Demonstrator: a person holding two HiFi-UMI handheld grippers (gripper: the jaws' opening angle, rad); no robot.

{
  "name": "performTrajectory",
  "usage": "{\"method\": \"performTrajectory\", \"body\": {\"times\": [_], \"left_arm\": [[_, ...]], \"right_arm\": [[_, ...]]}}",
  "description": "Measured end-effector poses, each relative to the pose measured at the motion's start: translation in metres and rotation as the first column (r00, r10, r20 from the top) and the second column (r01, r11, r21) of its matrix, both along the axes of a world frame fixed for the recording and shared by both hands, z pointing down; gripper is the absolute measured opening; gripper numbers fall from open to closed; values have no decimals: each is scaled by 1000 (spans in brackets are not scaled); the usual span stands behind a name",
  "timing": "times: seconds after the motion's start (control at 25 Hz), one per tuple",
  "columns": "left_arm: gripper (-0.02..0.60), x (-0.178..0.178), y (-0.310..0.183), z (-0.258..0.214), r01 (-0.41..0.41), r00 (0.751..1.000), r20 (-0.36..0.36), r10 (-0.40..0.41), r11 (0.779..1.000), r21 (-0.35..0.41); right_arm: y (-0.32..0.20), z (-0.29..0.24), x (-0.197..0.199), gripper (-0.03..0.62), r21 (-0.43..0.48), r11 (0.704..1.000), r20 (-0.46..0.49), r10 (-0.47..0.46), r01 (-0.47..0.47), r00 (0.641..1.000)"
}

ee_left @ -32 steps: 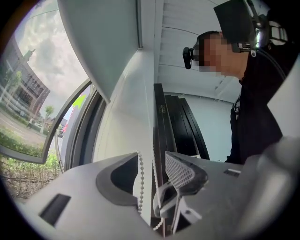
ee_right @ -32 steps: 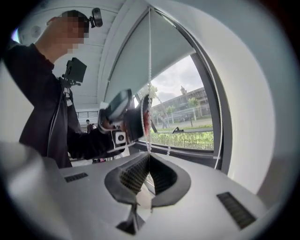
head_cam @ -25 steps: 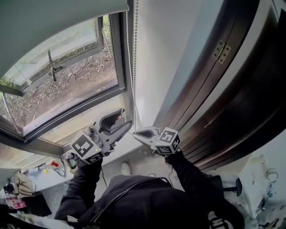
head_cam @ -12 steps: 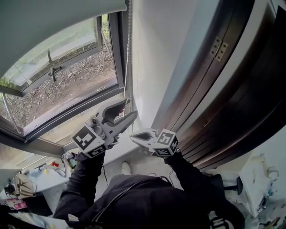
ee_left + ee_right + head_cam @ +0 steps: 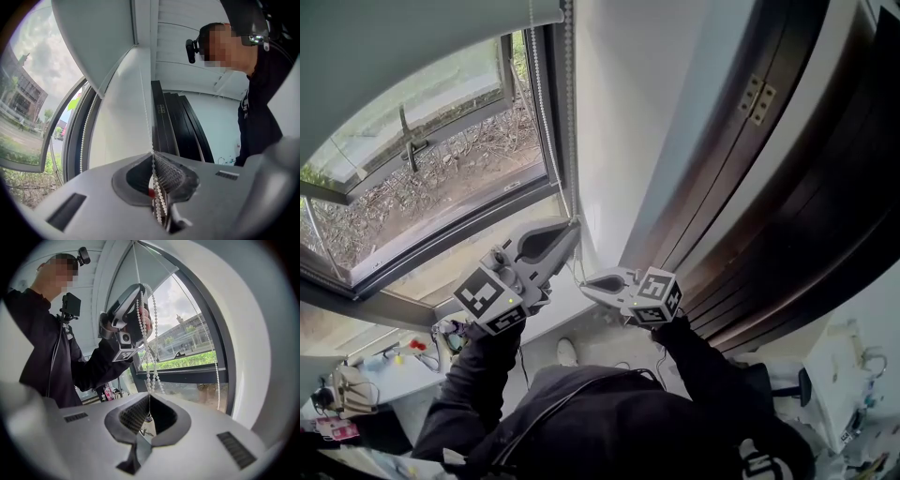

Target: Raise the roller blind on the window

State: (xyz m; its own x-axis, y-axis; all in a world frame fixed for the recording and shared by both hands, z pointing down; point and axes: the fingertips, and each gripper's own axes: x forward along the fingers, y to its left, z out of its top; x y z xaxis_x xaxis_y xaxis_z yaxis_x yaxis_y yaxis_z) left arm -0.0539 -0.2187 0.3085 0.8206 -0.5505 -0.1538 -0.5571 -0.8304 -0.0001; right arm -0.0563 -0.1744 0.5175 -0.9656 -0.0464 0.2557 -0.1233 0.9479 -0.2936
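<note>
Looking down in the head view, the roller blind (image 5: 412, 37) covers only the top of the window (image 5: 441, 159), its bottom edge high against the glass. The bead chain (image 5: 570, 112) hangs along the right side of the frame, beside a white wall and a dark door (image 5: 787, 187). The left gripper (image 5: 572, 225) points up at the chain with its tips on it. The right gripper (image 5: 585, 279) sits lower and just to the right, its tips together at the chain's lower run.

Along the left gripper's own view, its jaws have just closed and now pinch the bead chain (image 5: 146, 117). One strand runs up from the tips to the blind (image 5: 98, 42), and beads trail down between the ribbed pads (image 5: 171, 176).

Along the right gripper's view, the jaws are pressed together at the tips (image 5: 149, 397), and the chain's strands (image 5: 148, 366) come down to that point and appear nipped there. Above them the left gripper (image 5: 142, 290) is clamped higher on the same chain.
</note>
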Motion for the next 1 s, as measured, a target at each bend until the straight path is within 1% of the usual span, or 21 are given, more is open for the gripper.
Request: {"method": "performTrajectory", "body": {"times": [0.04, 0.12, 0.16, 0.2, 0.24, 0.28, 0.32, 0.36, 0.4, 0.48, 0.52, 0.6, 0.72, 0.76, 0.8, 0.84, 0.88, 1.0], "left_arm": [[14, 0, 0, 5, 13, 999, 34, -13, 1000, 0], [12, 3, -2, 34, 27, 990, 141, -24, 999, -22], [12, 6, -1, 60, 27, 980, 196, -16, 998, -53], [12, 9, 2, 89, 21, 974, 228, 2, 995, -99], [12, 12, 6, 116, 12, 974, 224, 24, 988, -157], [12, 13, 11, 135, 1, 981, 189, 40, 977, -213], [12, 13, 15, 144, -6, 988, 149, 44, 968, -251], [12, 14, 17, 147, -4, 991, 127, 40, 964, -266], [12, 16, 17, 147, 3, 991, 133, 33, 966, -259], [12, 20, 16, 149, 13, 987, 161, 27, 971, -240], [12, 20, 15, 152, 11, 987, 158, 29, 970, -244], [12, 17, 16, 156, 4, 992, 126, 31, 964, -264], [12, 8, 17, 154, 15, 995, 95, 9, 967, -254], [12, 5, 17, 152, 18, 996, 91, 5, 969, -248], [12, 4, 17, 151, 20, 996, 93, 3, 969, -244], [12, 2, 18, 151, 22, 995, 99, 2, 970, -241], [12, 0, 19, 150, 22, 994, 106, 3, 971, -238], [12, -3, 21, 149, 30, 992, 126, -1, 973, -227]], "right_arm": [[1, 0, 2, 9, 1, 1000, -5, -7, 7, 1000], [2, -3, 5, 9, 8, 1000, -6, -13, 13, 1000], [2, -5, 6, 9, 10, 1000, 2, -13, 13, 1000], [3, -8, 6, 9, 7, 1000, 11, -11, 11, 1000], [4, -10, 6, 9, 0, 1000, 18, -12, 12, 1000], [4, -11, 6, 9, -8, 1000, 17, -13, 14, 1000], [3, -10, 6, 8, -12, 1000, 7, -16, 16, 1000], [0, -7, 6, 8, -13, 1000, -5, -18, 18, 1000], [-2, -4, 6, 8, -19, 1000, -8, -21, 21, 1000], [-5, -3, 5, 8, -30, 999, 16, -20, 20, 1000], [-5, -4, 5, 9, -25, 1000, 34, -11, 11, 999], [-6, -5, 6, 9, -4, 1000, 54, 11, -11, 998], [-3, 0, 7, 11, 57, 998, 29, 3, -4, 1000], [-3, 0, 9, 50, 74, 997, 22, 2, -4, 1000], [-4, -2, 12, 145, 83, 997, 28, 9, -11, 1000], [-7, -9, 16, 201, 86, 996, 46, 23, -27, 999], [-11, -20, 21, 229, 87, 995, 76, 44, -50, 996], [-29, -74, 36, 232, 91, 988, 200, 102, -122, 974]]}}
